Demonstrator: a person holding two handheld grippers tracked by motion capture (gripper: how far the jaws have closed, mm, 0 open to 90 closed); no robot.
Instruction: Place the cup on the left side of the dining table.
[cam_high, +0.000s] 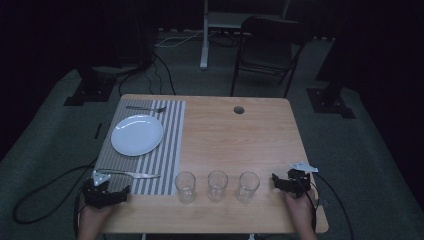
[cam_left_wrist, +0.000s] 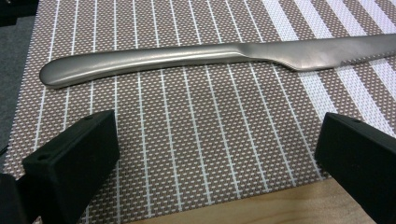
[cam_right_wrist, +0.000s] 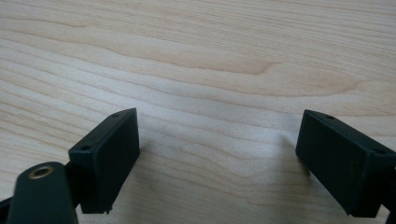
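Note:
My left gripper (cam_high: 107, 192) rests at the table's front left corner, open, with bare striped placemat (cam_left_wrist: 196, 135) between its jaws (cam_left_wrist: 217, 154). A steel knife (cam_left_wrist: 187, 58) lies across the mat just beyond the jaw tips, handle to the left; in the high view the knife (cam_high: 132, 174) sits on the placemat (cam_high: 167, 145) near its front edge. My right gripper (cam_high: 285, 182) stands open at the front right over bare wood (cam_right_wrist: 215, 140). A white plate (cam_high: 137, 135) sits on the mat, with a fork (cam_high: 146, 108) behind it.
Three empty clear glasses (cam_high: 185, 186), (cam_high: 217, 185), (cam_high: 248, 186) stand in a row along the front edge between the two grippers. A round cable hole (cam_high: 238, 109) lies at the table's back. A chair (cam_high: 267, 50) stands behind the table.

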